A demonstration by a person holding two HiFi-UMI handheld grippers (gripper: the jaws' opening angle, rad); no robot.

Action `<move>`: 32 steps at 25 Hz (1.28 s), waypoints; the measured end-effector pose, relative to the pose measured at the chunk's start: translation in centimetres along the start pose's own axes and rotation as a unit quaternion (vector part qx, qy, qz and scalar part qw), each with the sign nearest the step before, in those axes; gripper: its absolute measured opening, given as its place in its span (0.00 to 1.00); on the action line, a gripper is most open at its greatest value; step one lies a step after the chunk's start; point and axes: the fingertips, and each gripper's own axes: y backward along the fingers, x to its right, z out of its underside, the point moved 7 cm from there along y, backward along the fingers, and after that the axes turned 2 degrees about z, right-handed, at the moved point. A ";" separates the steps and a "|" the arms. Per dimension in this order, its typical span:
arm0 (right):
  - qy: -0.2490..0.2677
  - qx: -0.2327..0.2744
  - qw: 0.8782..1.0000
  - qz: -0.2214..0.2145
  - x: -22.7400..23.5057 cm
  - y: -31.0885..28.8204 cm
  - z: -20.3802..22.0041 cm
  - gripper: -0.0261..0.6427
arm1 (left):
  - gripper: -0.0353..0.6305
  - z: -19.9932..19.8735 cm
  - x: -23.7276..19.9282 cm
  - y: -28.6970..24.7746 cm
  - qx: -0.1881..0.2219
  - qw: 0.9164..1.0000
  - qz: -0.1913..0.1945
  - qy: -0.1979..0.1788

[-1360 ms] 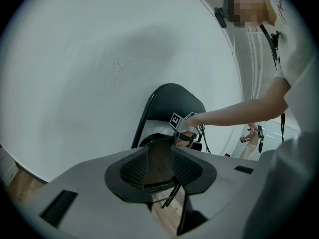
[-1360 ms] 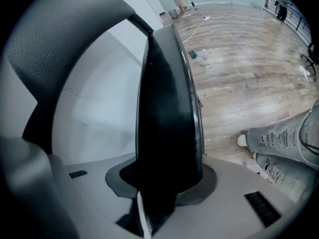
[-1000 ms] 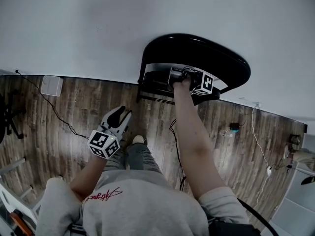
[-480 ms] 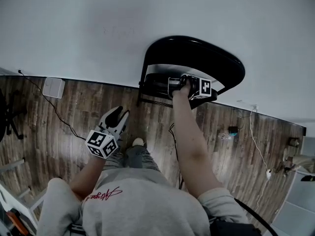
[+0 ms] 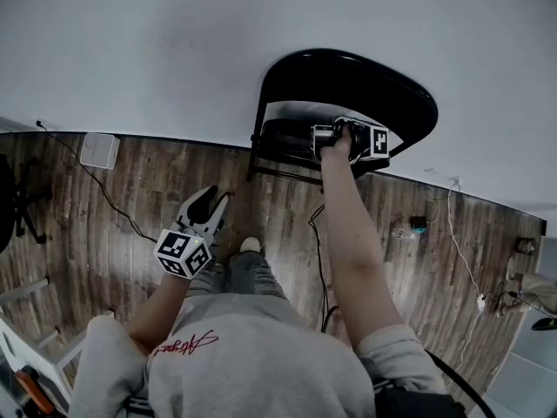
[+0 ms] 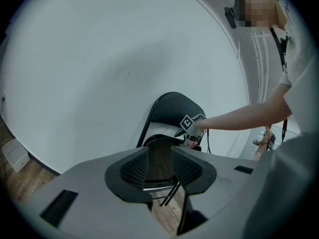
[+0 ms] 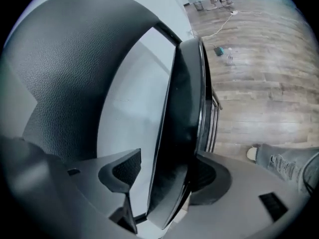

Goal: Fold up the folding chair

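Head view: plank floor [image 5: 130,207] and a plain white wall [image 5: 174,50]. One black folding chair [image 5: 348,81] stands against the wall with its seat [image 5: 283,138] tipped up. There are two claws. The right claw [image 5: 324,136] is at the seat. The left claw [image 5: 213,200] hangs over the floor, well apart from the chair.

Left gripper view: the left claw [image 6: 160,163] is partly apart and empty.

Right gripper view: the right claw [image 7: 167,180] has just been opening and is wide, with the seat edge between the jaws, unclamped.
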 end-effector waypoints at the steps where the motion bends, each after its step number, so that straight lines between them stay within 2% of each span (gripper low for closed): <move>1: 0.002 0.002 1.000 -0.002 0.2 0.3 0.0 0.43 | 0.28 0.0 0.2 0.1 0.002 1.000 0.002 0.001; 6: -0.009 -0.002 0.999 -0.034 1.9 1.8 0.4 0.43 | 0.28 -0.1 0.5 0.6 0.001 1.000 0.009 -0.009; 9: -0.004 -0.063 0.993 -0.095 3.2 4.1 2.4 0.43 | 0.28 -0.7 0.9 0.8 0.010 1.000 0.013 -0.009; 12: 0.029 -0.120 0.971 -0.203 4.7 8.5 5.4 0.43 | 0.28 -1.8 1.8 0.7 0.026 0.999 0.036 -0.029; 14: 0.105 -0.096 0.950 -0.277 5.6 12.5 6.8 0.42 | 0.28 -3.2 2.7 0.5 0.044 0.996 0.057 -0.046; 16: 0.211 -0.039 0.917 -0.336 6.3 17.1 7.8 0.41 | 0.28 -4.8 3.8 1.1 0.068 0.993 0.078 -0.060; 17: 0.261 -0.002 0.898 -0.354 6.8 19.5 8.3 0.37 | 0.28 -5.6 4.5 1.7 0.081 0.991 0.089 -0.066; 19: 0.343 0.093 0.855 -0.378 7.8 24.4 9.3 0.17 | 0.28 -6.9 6.0 3.4 0.104 0.986 0.108 -0.076; 20: 0.381 0.143 0.824 -0.395 8.4 26.8 10.0 0.14 | 0.28 -7.5 6.7 4.5 0.114 0.983 0.117 -0.080; 23: 0.468 0.265 0.712 -0.453 10.5 33.7 13.0 0.08 | 0.26 -8.6 8.9 8.6 0.138 0.975 0.141 -0.098; 24: 0.485 0.292 0.683 -0.461 11.5 35.5 14.1 0.08 | 0.25 -8.8 9.6 10.1 0.147 0.972 0.148 -0.108; 25: 0.502 0.313 0.662 -0.460 12.5 37.0 15.2 0.08 | 0.24 -8.9 10.3 11.4 0.155 0.969 0.152 -0.118; 29: 0.568 0.395 0.600 -0.402 16.8 40.7 19.1 0.08 | 0.17 -8.2 12.4 16.0 0.178 0.960 0.148 -0.156; 30: 0.576 0.413 0.591 -0.386 17.7 41.2 19.9 0.08 | 0.15 -8.0 12.9 17.0 0.182 0.958 0.145 -0.170; 32: 0.575 0.429 0.588 -0.373 19.4 42.3 21.3 0.07 | 0.13 -7.5 13.8 18.8 0.184 0.950 0.139 -0.211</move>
